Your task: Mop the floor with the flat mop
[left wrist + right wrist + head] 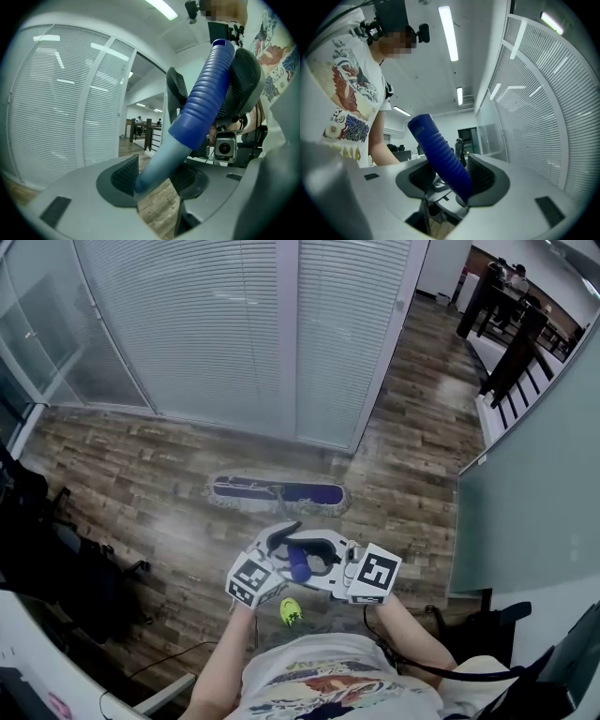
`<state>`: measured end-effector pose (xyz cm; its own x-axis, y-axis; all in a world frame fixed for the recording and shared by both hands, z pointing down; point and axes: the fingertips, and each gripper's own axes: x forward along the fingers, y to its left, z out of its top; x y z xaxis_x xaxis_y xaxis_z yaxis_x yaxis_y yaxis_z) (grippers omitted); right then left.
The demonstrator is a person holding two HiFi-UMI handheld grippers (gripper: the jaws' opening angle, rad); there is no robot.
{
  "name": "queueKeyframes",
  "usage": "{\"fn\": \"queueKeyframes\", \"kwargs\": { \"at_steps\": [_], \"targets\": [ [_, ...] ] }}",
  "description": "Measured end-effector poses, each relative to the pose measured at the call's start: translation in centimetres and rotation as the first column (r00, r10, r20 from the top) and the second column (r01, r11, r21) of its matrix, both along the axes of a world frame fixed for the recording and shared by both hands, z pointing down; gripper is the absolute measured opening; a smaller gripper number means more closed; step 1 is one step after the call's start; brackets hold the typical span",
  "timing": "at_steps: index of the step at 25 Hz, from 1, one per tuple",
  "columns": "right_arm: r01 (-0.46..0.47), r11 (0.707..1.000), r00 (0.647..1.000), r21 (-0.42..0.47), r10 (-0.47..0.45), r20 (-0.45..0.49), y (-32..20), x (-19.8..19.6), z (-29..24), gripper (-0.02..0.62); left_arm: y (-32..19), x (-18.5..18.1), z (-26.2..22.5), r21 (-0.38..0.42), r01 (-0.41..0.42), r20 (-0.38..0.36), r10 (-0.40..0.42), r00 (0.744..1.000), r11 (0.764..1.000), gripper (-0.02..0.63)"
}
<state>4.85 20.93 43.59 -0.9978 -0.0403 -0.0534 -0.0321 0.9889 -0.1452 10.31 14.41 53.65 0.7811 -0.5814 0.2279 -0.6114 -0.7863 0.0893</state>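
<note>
The left gripper [157,176] is partly open, its jaws pressing on the pale handle [161,159] just below the blue grip [206,93]. The right gripper [445,180], open about as far, clamps the grip itself. The mop head [277,493] lies flat on the floor [141,484], near its edge under the blinds [216,324].

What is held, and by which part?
The mop handle: left tool on the pale shaft just below the blue ribbed grip, right tool on that grip.
</note>
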Motion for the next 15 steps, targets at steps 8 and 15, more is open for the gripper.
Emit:
{"fn": "queueKeyframes", "kwargs": {
  "at_steps": [8,15],
  "targets": [
    [0.1,0.995,0.995,-0.003,-0.1,-0.005,10.9,7.8,1.3,0.199,10.4,7.1,1.6,-0.034,0.066,0.043,-0.064,0.997,0.997,0.175],
    [0.163,0.987,0.987,0.005,-0.163,0.01,20.3,14.0,1.3,0.199,19.5,13.0,1.8,-0.031,0.113,0.026,-0.112,0.993,0.993,0.178]
  ]
}}
